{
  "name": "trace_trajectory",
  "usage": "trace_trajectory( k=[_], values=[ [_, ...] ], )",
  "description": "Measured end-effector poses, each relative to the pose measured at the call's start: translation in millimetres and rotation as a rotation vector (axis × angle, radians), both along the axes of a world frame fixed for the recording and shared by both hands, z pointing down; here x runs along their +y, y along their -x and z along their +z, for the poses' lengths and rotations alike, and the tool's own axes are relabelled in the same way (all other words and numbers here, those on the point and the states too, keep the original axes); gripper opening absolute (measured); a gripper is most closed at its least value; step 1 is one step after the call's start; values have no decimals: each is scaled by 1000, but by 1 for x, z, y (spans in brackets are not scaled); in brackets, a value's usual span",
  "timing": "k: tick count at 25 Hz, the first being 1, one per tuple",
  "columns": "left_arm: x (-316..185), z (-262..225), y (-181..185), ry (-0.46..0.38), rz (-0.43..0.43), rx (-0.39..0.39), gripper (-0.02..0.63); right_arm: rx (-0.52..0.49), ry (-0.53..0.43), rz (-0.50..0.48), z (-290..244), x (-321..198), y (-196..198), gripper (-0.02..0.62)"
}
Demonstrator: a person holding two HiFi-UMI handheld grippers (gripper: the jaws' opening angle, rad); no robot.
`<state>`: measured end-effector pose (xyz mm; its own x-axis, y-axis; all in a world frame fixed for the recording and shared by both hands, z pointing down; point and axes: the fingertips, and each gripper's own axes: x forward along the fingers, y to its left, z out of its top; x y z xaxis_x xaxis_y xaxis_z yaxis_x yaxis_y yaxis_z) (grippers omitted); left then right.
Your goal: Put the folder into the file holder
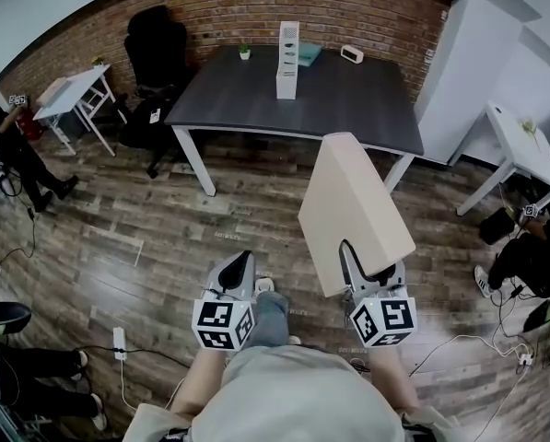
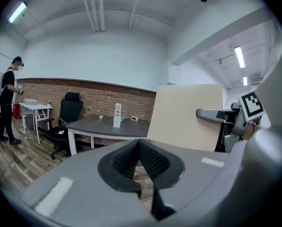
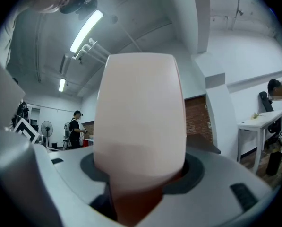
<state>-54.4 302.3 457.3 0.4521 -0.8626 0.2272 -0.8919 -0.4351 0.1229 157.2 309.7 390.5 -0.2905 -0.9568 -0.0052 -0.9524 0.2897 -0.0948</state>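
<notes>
Right hand-held gripper (image 1: 368,273) clamped on the lower edge of the thick beige board folder (image 1: 353,205); folder stands tilted up over the wooden floor (image 1: 164,228), well apart from the dark grey table (image 1: 367,109) and the tall white file holder (image 1: 287,61) on it; left hand-held gripper (image 1: 237,276) jaws together, empty. Judged: stiff, light, smooth-faced; a one-edge grip may let it pivot; a mid-edge hold looks safest.
</notes>
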Motion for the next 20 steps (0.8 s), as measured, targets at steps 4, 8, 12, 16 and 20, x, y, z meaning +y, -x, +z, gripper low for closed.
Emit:
trace_trajectory(
  k=[4, 8, 12, 16, 20],
  values=[
    [-17, 1, 0, 3, -3, 4, 11, -6, 6, 4, 1, -15, 0, 273],
    [-43, 4, 0, -2, -1, 13, 11, 0, -1, 14, 3, -39, -1, 273],
    [-78, 5, 0, -9, 2, 17, 11, -4, -2, 25, 3, -73, -1, 273],
    [-122, 3, 2, -20, 5, 21, 11, -7, -10, 26, 1, -118, 3, 273],
    [-170, -4, 12, -33, 9, 21, 11, 2, -32, 34, -11, -167, 14, 273]
  ],
)
